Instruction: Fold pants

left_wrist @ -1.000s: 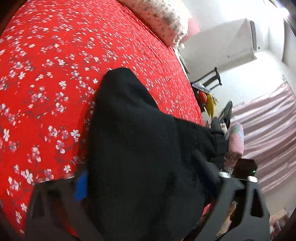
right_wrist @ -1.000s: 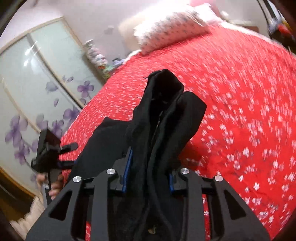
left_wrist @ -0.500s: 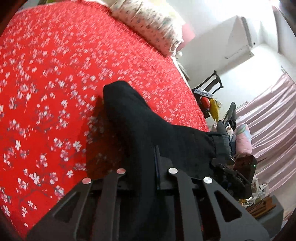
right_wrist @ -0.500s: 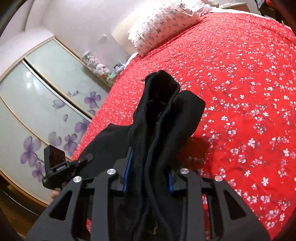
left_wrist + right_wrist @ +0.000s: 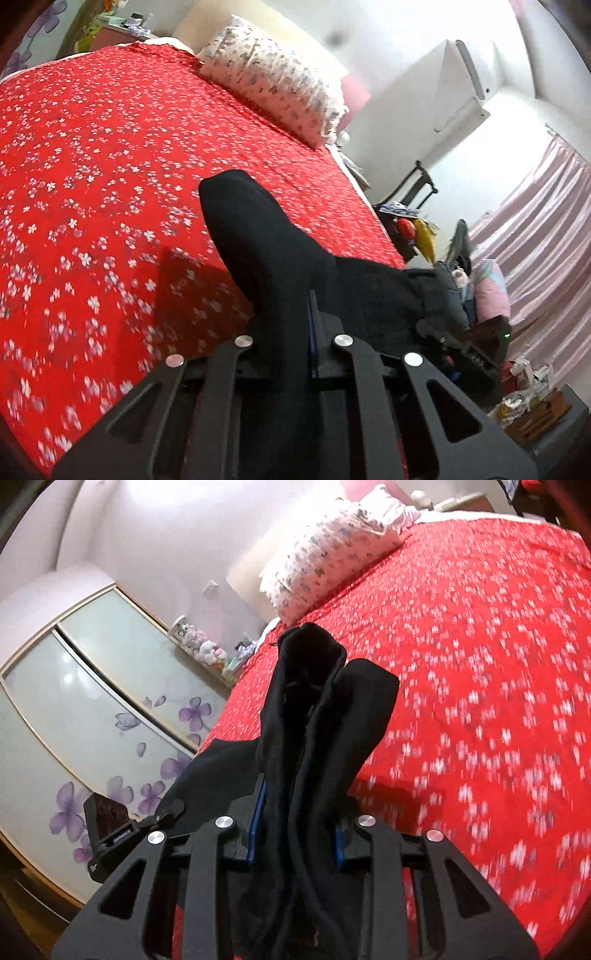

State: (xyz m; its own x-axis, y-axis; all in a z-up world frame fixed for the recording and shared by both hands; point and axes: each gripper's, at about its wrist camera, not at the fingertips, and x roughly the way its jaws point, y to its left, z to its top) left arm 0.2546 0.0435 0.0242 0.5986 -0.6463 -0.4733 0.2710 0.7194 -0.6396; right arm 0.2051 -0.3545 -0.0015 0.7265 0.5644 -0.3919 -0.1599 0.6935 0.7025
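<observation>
The black pants [image 5: 280, 258] hang stretched between my two grippers, lifted above the red flowered bedspread [image 5: 92, 155]. My left gripper [image 5: 291, 339] is shut on one end of the pants, and the cloth stands up between its jaws. My right gripper [image 5: 295, 823] is shut on a thick bunched fold of the pants [image 5: 325, 720]. In the left wrist view the right gripper [image 5: 480, 339] shows at the far end of the cloth. In the right wrist view the left gripper [image 5: 110, 834] shows at lower left.
A flowered pillow [image 5: 273, 81] lies at the head of the bed. A wardrobe with purple flower doors [image 5: 92, 709] stands on one side. A dark chair [image 5: 413, 184], clutter and a pink curtain [image 5: 535, 229] are on the other side.
Both grippers have risen and tilted up with the pants, so more of the room and pillow shows. The cloth in the left gripper has narrowed from a wide sheet to a taut strip.
</observation>
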